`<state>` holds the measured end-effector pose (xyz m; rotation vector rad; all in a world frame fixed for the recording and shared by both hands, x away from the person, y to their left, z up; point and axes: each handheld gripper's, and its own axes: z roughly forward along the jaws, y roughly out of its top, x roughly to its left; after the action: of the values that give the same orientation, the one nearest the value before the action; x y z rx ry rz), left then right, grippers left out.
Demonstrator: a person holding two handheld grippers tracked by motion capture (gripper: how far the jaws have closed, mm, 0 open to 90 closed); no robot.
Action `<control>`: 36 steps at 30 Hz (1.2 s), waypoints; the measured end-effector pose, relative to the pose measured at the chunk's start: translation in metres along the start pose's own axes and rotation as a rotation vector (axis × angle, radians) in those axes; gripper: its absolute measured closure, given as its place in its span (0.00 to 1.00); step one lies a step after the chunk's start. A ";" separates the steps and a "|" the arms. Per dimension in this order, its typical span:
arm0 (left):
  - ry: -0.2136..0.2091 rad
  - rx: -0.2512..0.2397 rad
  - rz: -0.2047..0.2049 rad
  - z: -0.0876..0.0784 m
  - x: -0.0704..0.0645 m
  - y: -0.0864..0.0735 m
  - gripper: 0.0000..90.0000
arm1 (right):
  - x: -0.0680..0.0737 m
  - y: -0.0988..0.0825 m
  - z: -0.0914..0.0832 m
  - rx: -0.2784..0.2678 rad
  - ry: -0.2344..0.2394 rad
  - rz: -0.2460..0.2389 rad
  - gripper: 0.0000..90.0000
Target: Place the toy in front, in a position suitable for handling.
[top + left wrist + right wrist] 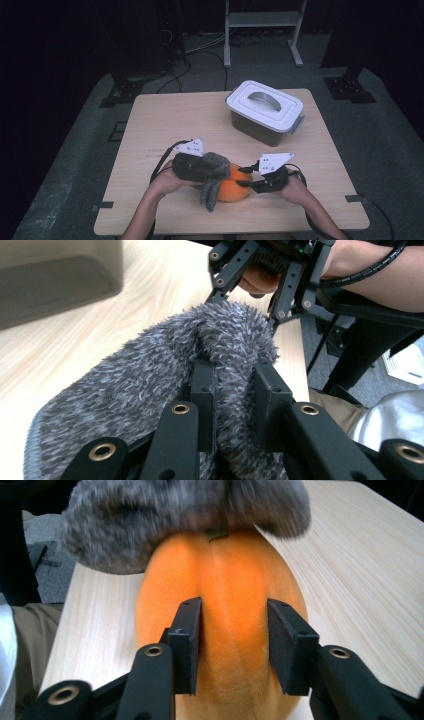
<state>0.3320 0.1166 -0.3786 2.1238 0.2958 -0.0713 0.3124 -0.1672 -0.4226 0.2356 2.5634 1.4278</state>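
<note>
Cloth (150, 370) is lying clenched in the left gripper (232, 390), draping over the pumpkin (225, 625). Right gripper (232, 645) is pinching the pumpkin's side

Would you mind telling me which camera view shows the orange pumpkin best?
The right gripper view: the orange pumpkin is close and sharp there, ribs plain, the grey fuzzy cloth lying over its top. The high view shows it small, half covered by cloth, between the two grippers. In the left gripper view the cloth hides it.
</note>
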 end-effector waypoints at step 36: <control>-0.029 -0.020 -0.017 0.007 0.004 0.001 0.82 | -0.005 -0.007 -0.012 0.029 -0.026 0.053 0.54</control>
<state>0.3370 0.1108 -0.3822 2.0991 0.2960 -0.1087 0.3136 -0.1823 -0.4222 0.3261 2.5767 1.3968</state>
